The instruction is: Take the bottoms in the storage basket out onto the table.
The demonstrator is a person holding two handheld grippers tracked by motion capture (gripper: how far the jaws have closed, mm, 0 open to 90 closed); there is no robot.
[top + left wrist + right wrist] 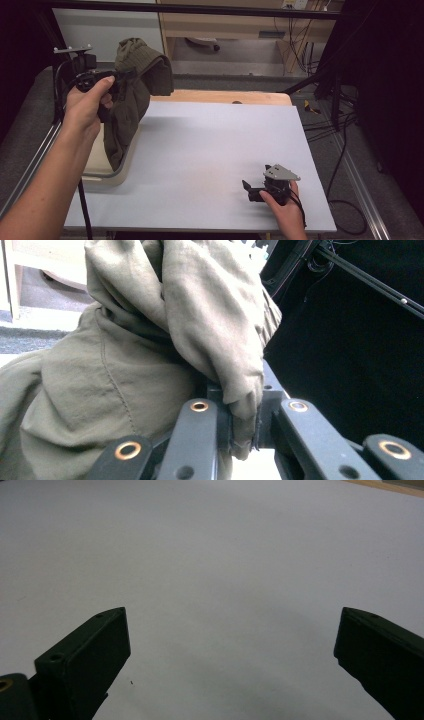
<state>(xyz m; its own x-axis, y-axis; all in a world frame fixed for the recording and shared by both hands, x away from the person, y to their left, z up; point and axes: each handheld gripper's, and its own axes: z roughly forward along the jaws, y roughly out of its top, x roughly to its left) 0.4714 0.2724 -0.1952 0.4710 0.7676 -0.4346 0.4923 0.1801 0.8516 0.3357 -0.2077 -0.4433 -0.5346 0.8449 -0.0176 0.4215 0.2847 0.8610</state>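
the left gripper (pixel 120 76) is clenched on a fold of the olive garment (pixel 132 95), which hangs lengthwise down into the cream bin (pixel 112 177). the right gripper (pixel 252 190), jaws released, rests well to the bin's right on the table (pixel 210 150), farther from the cloth.

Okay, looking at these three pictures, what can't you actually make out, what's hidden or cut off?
- Olive garment: what kind it is; bunched folds hide its shape in the high view, and the left gripper view crops it.
- Cream bin: its contents; the hanging cloth and left forearm cover it, high view.
- Right claw: tips too small and dark in the high view.
- Left claw: pads buried under pinched cloth, left gripper view.
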